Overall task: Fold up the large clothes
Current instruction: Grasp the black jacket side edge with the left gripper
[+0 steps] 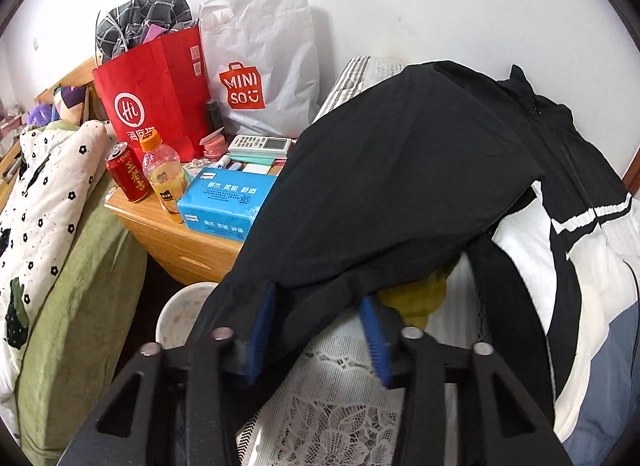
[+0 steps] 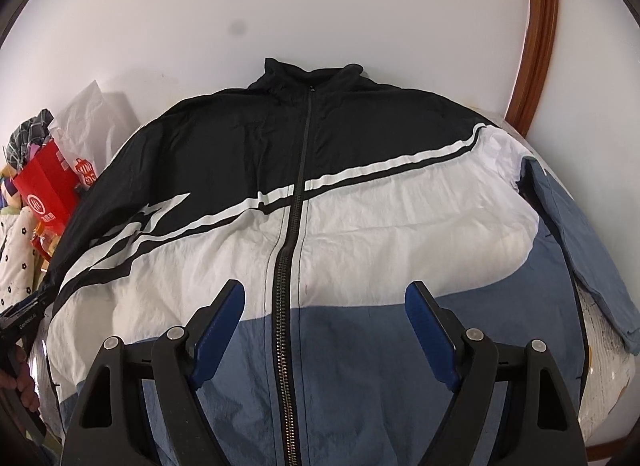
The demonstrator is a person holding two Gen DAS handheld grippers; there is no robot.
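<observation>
**Between your left jaws, a black sleeve; your right jaws stand wide over the zip**

Between the blue pads of your left gripper (image 1: 320, 330) runs the black sleeve (image 1: 392, 193) of the jacket (image 2: 312, 201), its jaws drawn narrow around the fabric's edge; whether the pads actually press it you cannot tell. Ahead of them the sleeve drapes across the lace cover (image 1: 332, 398), with a blue tissue pack (image 1: 224, 201) and red bag (image 1: 156, 101) off to their left. Your right gripper (image 2: 324, 330) hangs with jaws wide, empty, above the jacket's blue hem panel, the zip (image 2: 288, 286) running up between them toward the collar by the wall.
</observation>
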